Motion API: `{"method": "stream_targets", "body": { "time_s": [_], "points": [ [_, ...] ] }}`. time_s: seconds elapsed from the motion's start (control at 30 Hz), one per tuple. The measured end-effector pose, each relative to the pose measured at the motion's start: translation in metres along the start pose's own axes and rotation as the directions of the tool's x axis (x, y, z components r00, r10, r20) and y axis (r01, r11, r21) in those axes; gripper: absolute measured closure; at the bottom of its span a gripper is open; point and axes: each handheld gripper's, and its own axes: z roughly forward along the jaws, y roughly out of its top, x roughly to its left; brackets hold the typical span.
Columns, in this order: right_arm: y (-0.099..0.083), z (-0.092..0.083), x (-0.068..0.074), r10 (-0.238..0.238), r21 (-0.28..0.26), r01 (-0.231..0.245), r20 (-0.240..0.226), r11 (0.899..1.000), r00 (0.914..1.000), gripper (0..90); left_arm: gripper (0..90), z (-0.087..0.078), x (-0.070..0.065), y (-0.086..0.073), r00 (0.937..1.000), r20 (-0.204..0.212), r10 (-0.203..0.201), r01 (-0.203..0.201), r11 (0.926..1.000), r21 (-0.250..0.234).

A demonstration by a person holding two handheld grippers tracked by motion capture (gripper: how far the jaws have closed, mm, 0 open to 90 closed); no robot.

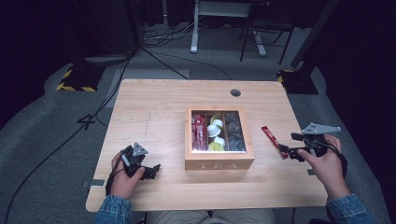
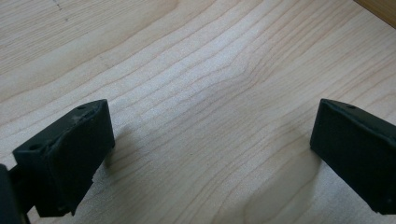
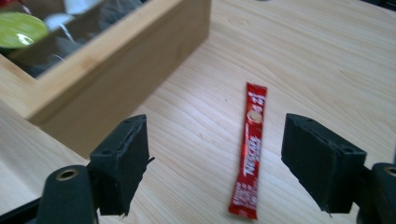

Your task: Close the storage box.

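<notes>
Right gripper open, one red sachet, one tea box

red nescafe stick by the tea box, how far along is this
Looks done: the wooden tea box already holds sachets and pods. In hand: nothing; the red Nescafe stick sachet lies flat on the wooden table, between the open right gripper jaws, unpinched. Probably left: gripping and moving it.

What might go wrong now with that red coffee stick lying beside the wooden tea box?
The thin red Nescafé stick sachet lies flat on the pale wooden table, so the open right claw may scrape the wood or slide the sachet away instead of lifting it. The light wooden tea box stands close by; a claw finger could knock it. Pinched at one end, the sachet might droop or slip.
</notes>
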Motion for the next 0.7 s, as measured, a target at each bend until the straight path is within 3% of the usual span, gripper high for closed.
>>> {"method": "stream_targets", "body": {
  "time_s": [0.33, 0.7],
  "points": [
    [-0.033, 0.015, -0.017, 0.057, 0.05, -0.059, 0.05, 0.997, 0.9972, 19.9, 0.1, 0.0, 0.0, 0.0, 1.0, 0.0, -0.001, 0.001, 1.0, 0.0],
    [-0.067, 0.031, -0.022, 0.093, 0.066, -0.096, 0.056, 0.993, 0.9941, 19.9, 0.1, 0.0, 0.0, 0.0, 1.0, 0.0, -0.001, 0.001, 1.0, 0.0]
  ]
}}
